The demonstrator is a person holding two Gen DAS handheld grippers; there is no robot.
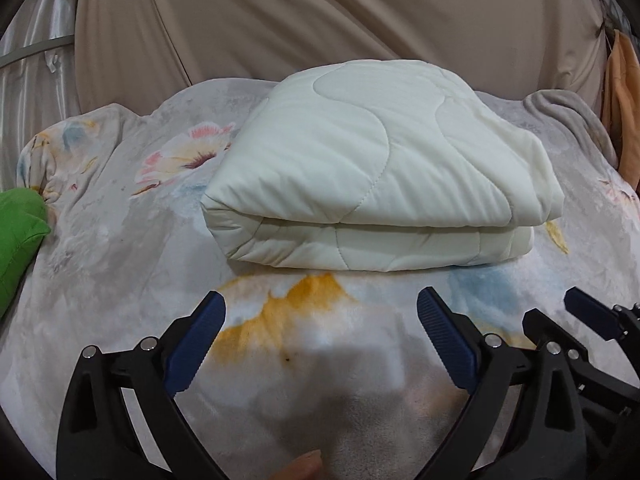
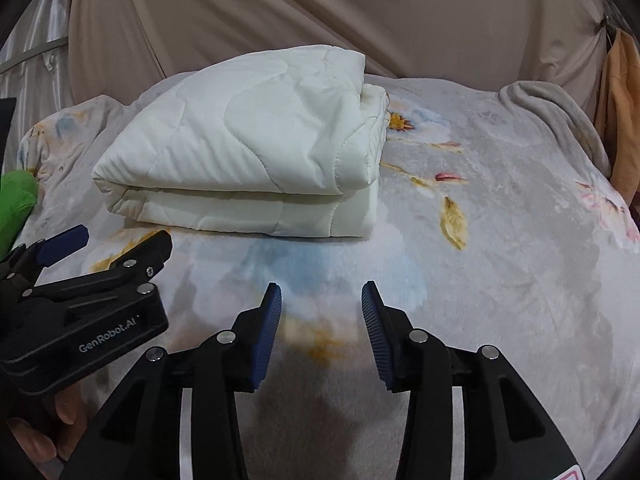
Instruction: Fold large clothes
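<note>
A cream quilted blanket (image 1: 372,168) lies folded into a thick stack on the flowered bedspread (image 1: 120,264); it also shows in the right wrist view (image 2: 248,160). My left gripper (image 1: 320,304) is open and empty, hovering over the bedspread a short way in front of the folded stack. My right gripper (image 2: 321,294) is open and empty, in front of the stack's right end. The right gripper also shows at the lower right of the left wrist view (image 1: 592,312), and the left gripper at the left of the right wrist view (image 2: 100,240).
A green cushion (image 1: 18,236) lies at the bed's left edge. A grey fleece blanket (image 2: 560,116) is bunched at the far right. Beige curtain (image 1: 320,20) hangs behind the bed. An orange cloth (image 2: 620,120) hangs at the right.
</note>
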